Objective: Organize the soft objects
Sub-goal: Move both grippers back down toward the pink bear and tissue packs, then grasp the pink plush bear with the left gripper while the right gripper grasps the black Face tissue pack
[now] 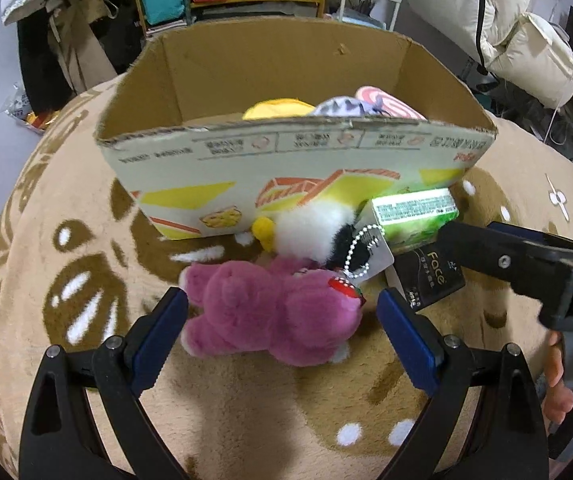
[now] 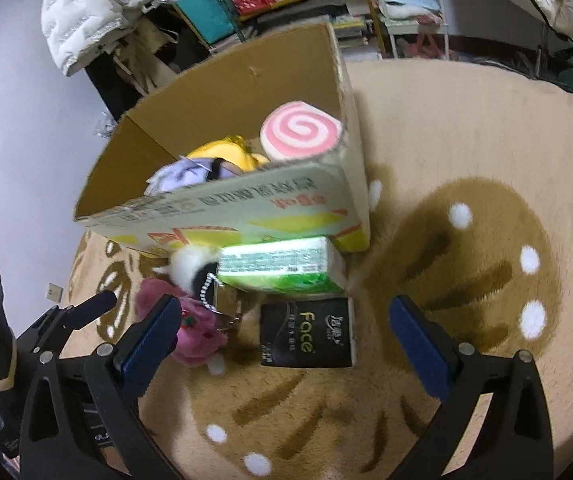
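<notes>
A pink plush bear [image 1: 270,312] lies on the tan rug in front of an open cardboard box [image 1: 286,160]. My left gripper [image 1: 282,316] is open, its blue fingers on either side of the bear, not closed on it. A white-and-black plush with a yellow beak [image 1: 314,232] lies against the box. Inside the box are a yellow plush [image 2: 226,152], a lilac plush [image 2: 178,176] and a pink swirl cushion [image 2: 300,130]. My right gripper [image 2: 286,328] is open and empty above a black tissue pack [image 2: 306,332]. The bear [image 2: 194,332] shows at its left.
A green tissue pack [image 2: 278,268] lies against the box's front wall, beside the black pack [image 1: 430,280]. The patterned rug [image 2: 466,240] stretches to the right. Shelves, bags and a white jacket [image 2: 86,12] stand behind the box.
</notes>
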Demonstrator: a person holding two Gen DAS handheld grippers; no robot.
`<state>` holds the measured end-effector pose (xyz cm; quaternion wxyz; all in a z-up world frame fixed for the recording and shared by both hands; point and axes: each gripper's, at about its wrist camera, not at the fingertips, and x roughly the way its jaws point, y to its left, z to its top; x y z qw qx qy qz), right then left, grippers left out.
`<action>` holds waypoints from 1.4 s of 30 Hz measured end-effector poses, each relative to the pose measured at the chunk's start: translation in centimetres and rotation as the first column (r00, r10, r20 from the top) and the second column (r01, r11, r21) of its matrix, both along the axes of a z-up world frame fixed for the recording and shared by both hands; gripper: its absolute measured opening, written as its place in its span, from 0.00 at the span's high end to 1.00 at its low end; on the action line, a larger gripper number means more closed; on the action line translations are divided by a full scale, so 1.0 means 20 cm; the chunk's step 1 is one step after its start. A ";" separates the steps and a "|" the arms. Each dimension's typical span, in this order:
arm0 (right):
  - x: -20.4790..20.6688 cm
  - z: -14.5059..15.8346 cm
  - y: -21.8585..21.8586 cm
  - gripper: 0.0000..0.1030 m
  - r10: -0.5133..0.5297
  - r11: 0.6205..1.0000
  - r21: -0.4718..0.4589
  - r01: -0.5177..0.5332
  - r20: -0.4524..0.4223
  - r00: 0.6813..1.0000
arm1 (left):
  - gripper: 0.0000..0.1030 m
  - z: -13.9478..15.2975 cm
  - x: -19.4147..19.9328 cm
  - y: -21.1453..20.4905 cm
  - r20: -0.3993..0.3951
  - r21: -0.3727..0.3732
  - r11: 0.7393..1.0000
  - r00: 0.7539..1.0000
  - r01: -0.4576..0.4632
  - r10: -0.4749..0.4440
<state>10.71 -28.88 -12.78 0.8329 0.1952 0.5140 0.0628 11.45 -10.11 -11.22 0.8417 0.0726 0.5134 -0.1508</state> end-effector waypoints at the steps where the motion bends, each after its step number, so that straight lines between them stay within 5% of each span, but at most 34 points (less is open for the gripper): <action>1: 0.01 -0.01 0.00 0.00 -0.002 1.000 -0.002 0.002 -0.010 1.000 | 0.08 -0.01 0.00 -0.01 -0.002 0.005 1.000 1.000 0.006 -0.006; 23: 0.09 -0.19 0.01 0.00 0.004 1.000 -0.009 -0.006 -0.148 0.989 | 0.03 -0.17 0.06 -0.14 -0.045 0.118 0.993 0.999 0.021 -0.015; 42: 0.10 -0.22 0.06 0.00 0.021 0.998 -0.059 -0.032 -0.176 0.984 | 0.00 -0.28 0.06 -0.19 -0.057 0.154 0.987 0.998 0.039 -0.031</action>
